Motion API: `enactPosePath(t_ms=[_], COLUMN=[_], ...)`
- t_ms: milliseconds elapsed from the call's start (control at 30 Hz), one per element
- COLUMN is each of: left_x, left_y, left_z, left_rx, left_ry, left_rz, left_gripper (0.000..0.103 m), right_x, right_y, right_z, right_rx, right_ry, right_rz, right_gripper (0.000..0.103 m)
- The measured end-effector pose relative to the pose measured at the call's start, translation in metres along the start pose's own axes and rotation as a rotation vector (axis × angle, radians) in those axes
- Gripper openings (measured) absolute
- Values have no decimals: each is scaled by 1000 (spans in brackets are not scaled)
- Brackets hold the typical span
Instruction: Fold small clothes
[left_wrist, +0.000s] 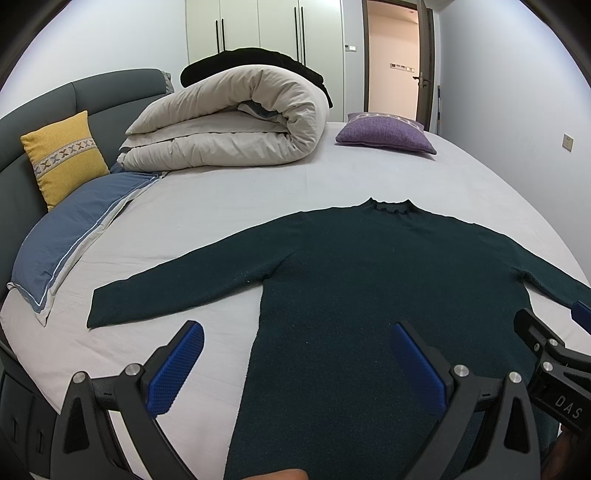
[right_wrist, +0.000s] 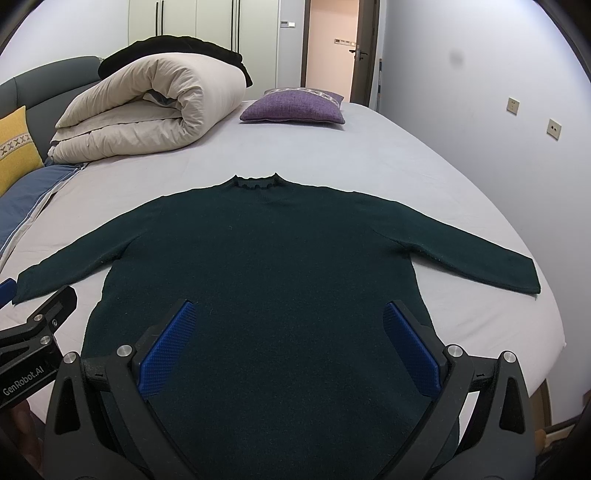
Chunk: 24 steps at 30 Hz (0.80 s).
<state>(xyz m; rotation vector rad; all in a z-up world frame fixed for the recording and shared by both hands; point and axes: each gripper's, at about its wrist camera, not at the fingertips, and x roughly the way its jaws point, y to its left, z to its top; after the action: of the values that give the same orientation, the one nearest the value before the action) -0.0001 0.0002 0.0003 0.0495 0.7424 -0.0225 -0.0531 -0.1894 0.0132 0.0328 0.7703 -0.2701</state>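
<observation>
A dark green long-sleeved sweater (left_wrist: 369, 273) (right_wrist: 266, 251) lies flat on the bed, collar away from me and both sleeves spread out sideways. My left gripper (left_wrist: 295, 332) hovers open over the sweater's lower left side, one blue finger above the sheet and the other above the body. My right gripper (right_wrist: 290, 314) hangs open over the lower middle of the body, holding nothing. Each gripper shows at the edge of the other's view: the right one (left_wrist: 546, 332) and the left one (right_wrist: 40, 306).
The bed sheet (left_wrist: 221, 206) is pale grey. A rolled beige duvet (left_wrist: 229, 122) with a black garment on top lies at the far left. A purple cushion (left_wrist: 384, 133) sits at the far end, a yellow cushion (left_wrist: 62, 158) and blue pillow (left_wrist: 70, 232) at the headboard. An open door (left_wrist: 391, 55) is behind.
</observation>
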Motion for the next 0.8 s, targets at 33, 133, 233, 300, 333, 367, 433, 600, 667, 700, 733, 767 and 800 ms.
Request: enactPosePath(t_ms=[33, 133, 233, 300, 333, 367, 433, 600, 667, 700, 733, 767, 800], left_x=[0, 2, 3, 5, 5, 5, 5, 9, 10, 11, 12, 13, 16], left_y=[0, -2, -2, -4, -4, -4, -1, -5, -7, -8, -9, -9, -10], left_z=[0, -2, -3, -3, -3, -3, -7, -10, -12, -14, -16, -16, -18], left_rx=[0, 1, 1, 0, 0, 0, -1, -6, -7, -7, -9, -12, -16], left_ry=[0, -1, 0, 2, 2, 2, 4, 19, 17, 12, 12, 15, 25], left_rz=[1, 3, 1, 0, 0, -2, -8, -48, -65, -71, -82, -94, -115], left_gripper=[103, 103, 103, 103, 103, 103, 103, 103, 103, 103, 103, 103, 103], right_x=[0, 0, 0, 0, 0, 0, 0, 5, 8, 10, 11, 14, 17], right_y=[0, 0, 1, 1, 0, 1, -1, -11, -21, -34, -45, -69, -86], right_z=[0, -1, -1, -2, -2, -2, -2, -2, 0, 2, 3, 6, 8], right_rx=[0, 0, 1, 1, 1, 0, 1, 14, 37, 64, 86, 137, 171], right_ry=[0, 0, 0, 0, 0, 1, 3, 9, 9, 4, -1, -15, -20], right_rz=[0, 1, 1, 2, 1, 2, 3, 11, 23, 41, 54, 68, 73], right_gripper=[103, 103, 103, 103, 103, 103, 103, 103, 103, 103, 103, 103, 103])
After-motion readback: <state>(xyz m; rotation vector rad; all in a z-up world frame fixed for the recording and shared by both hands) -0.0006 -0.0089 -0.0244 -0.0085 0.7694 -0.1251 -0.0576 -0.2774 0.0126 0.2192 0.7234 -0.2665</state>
